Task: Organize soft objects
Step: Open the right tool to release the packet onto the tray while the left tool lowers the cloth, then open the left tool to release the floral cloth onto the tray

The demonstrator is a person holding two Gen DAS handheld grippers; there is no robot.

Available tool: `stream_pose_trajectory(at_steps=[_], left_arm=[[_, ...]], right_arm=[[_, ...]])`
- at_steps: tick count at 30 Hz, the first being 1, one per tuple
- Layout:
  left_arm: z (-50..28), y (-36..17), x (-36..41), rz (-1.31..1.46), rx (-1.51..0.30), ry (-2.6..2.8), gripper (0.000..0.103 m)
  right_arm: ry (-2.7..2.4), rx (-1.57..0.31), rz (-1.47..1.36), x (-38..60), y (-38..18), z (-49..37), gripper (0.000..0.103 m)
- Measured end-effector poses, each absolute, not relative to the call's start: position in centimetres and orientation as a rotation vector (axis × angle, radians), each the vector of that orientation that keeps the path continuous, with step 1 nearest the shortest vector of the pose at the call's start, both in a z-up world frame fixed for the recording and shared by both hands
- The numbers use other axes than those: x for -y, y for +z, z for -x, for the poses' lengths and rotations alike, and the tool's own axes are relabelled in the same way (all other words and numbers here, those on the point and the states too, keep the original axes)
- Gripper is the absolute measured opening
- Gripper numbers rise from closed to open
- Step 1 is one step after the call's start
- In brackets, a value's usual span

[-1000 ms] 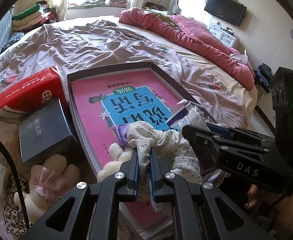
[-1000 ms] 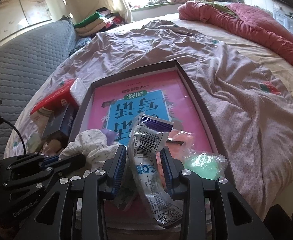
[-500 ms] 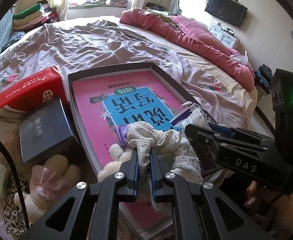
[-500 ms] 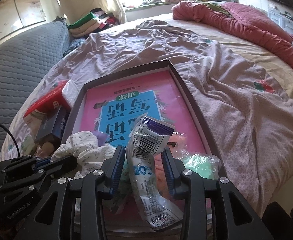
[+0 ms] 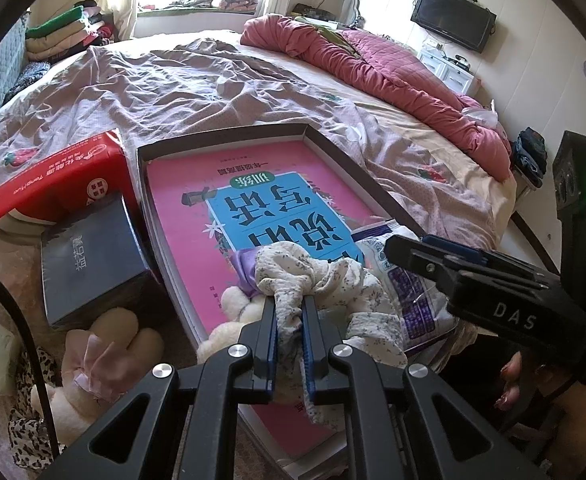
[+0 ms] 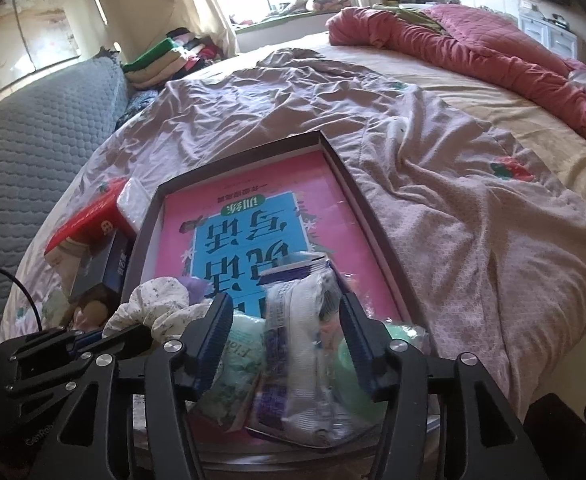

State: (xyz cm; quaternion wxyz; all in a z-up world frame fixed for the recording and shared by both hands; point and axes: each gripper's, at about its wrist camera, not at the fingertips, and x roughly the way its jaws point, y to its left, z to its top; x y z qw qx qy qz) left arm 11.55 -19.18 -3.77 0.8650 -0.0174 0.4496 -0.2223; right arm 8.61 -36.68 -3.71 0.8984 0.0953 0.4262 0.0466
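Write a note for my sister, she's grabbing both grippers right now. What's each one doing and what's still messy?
Left gripper: shut on the floral cloth, held over the tray.
Right gripper: jaws opening, the plastic packet is between them, not pressed, lying in the tray.
Done: packet, green pouches in the tray.
Left: drop the cloth in; the plush toy, dark box and red pack lie outside on the bed.
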Motion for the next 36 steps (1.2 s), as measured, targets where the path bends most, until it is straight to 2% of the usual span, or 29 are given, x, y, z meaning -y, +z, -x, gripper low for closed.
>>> stream_pose_trajectory(at_steps=[7, 16, 21, 26, 33, 36], left_arm=[[-11.6, -3.8, 19.1, 0.038, -0.939, -0.463, 0.012], [-11.6, -3.9, 19.3, 0.016, -0.932, -0.451, 0.018], [-11.5, -3.8, 19.5, 0.001, -0.932, -0.448, 0.028], [-11.3, -3.7, 19.7, -0.016, -0.931, -0.435, 0.032], [-11.3, -3.1, 19.2, -0.008, -0.924, -0.405, 0.051], [-11.1, -2.6, 18.8, 0.01, -0.92, -0.399, 0.053]], right_arm=[[0.087, -0.867, -0.211, 37.2, -3.2, -8.3, 0.059], [0.092, -0.858, -0.246, 37.6, -2.9, -8.1, 0.059], [0.088, -0.853, -0.256, 37.8, -2.7, -8.0, 0.059], [0.095, -0.86, -0.271, 37.9, -2.8, -8.1, 0.06], [0.09, -0.856, -0.274, 38.2, -2.6, -7.9, 0.06], [0.089, -0.852, -0.282, 38.4, -2.5, -7.7, 0.061]])
